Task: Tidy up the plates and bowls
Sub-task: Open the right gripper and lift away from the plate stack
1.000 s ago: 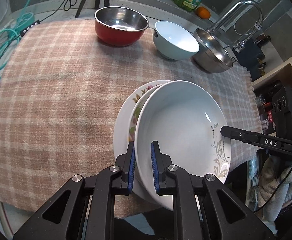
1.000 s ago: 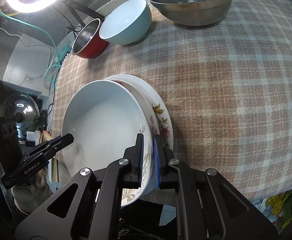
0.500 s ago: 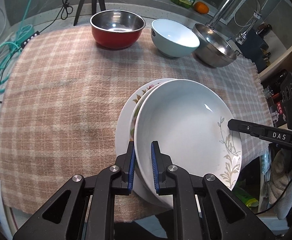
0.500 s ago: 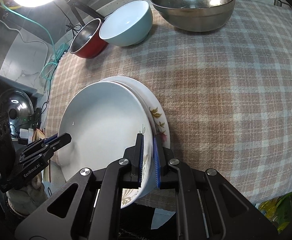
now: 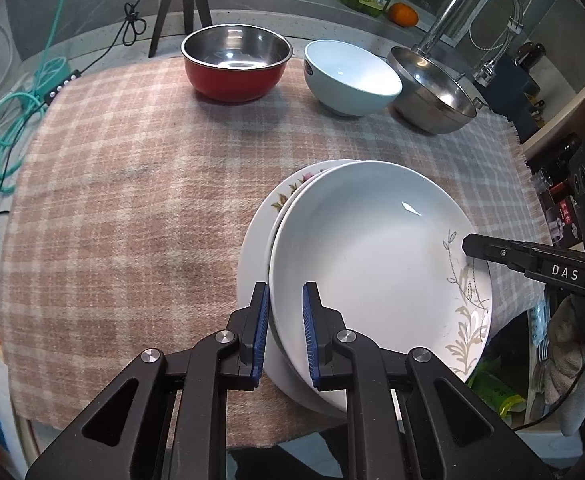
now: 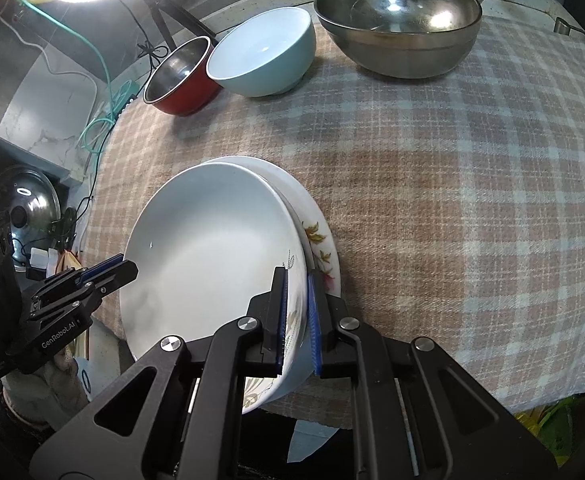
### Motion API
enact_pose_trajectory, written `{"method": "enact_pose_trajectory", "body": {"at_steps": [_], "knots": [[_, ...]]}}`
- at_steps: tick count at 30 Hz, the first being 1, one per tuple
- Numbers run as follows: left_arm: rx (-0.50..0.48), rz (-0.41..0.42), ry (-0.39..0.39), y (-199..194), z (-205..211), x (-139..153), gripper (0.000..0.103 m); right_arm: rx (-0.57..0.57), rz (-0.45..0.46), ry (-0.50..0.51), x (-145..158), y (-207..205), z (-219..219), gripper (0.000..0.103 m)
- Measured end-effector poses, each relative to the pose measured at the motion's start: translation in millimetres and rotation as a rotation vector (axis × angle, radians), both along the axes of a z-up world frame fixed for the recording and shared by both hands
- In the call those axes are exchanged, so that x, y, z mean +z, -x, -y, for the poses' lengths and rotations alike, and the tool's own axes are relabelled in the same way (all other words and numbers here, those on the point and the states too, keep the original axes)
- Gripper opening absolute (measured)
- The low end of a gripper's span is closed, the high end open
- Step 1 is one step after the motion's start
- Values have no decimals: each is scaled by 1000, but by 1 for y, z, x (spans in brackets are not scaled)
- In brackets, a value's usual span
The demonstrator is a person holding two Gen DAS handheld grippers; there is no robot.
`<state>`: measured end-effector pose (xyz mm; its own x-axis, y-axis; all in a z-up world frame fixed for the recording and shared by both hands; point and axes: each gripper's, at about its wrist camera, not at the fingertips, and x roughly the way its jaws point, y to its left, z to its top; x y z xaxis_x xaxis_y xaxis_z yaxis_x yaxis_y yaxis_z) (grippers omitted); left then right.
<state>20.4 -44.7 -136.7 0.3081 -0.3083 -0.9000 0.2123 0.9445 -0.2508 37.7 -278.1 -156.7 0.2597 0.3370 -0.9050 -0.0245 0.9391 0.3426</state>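
Both grippers clamp the rim of a white plate over a flowered plate on a checked cloth.

Left wrist view: the left gripper (image 5: 285,328) has its blue pads closed on the near rim of the white plate (image 5: 376,256), which sits on the flowered plate (image 5: 284,196) near the cloth's (image 5: 132,200) front edge; the right gripper (image 5: 468,246) meets the opposite rim. A red bowl (image 5: 234,66), a pale blue bowl (image 5: 350,76) and a steel bowl (image 5: 432,90) stand in a row behind. Right wrist view: the right gripper (image 6: 297,314) is shut tight on the plate's (image 6: 212,256) leaf-patterned rim, the left gripper (image 6: 128,270) at the far rim.
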Motion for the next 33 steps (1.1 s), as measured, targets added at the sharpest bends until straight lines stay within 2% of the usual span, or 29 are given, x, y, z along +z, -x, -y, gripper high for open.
{"method": "enact_pose_trajectory", "body": {"at_steps": [3, 5, 7, 10, 14, 16, 17, 19, 22, 29, 33], "knots": [[4, 1, 10, 0, -2, 2, 16, -8, 14, -3, 3, 0, 2, 16], [9, 8, 9, 0, -3, 5, 17, -11, 29, -3, 7, 0, 4, 36], [11, 11, 10, -2, -4, 7, 17, -19, 53, 2, 12, 2, 7, 45], [18, 9, 19, -5, -4, 9, 21, -27, 68, 0, 16, 2, 14, 46], [19, 13, 48, -8, 0, 16, 31, -60, 79, -14, 19, 0, 30, 57], [10, 11, 70, -11, 4, 19, 43, -80, 80, -23, 20, -1, 40, 57], [5, 9, 80, -13, 6, 21, 45, -90, 79, -27, 21, -2, 44, 57], [-4, 16, 86, -16, 13, 25, 45, -109, 82, -30, 22, -4, 54, 58], [-22, 23, 93, -24, 22, 29, 45, -137, 93, -33, 25, -8, 69, 67], [-55, 59, 97, -50, 44, 41, 45, -192, 126, -29, 36, -23, 106, 70], [-77, 90, 97, -69, 58, 50, 45, -212, 158, -23, 44, -33, 125, 80]]}}
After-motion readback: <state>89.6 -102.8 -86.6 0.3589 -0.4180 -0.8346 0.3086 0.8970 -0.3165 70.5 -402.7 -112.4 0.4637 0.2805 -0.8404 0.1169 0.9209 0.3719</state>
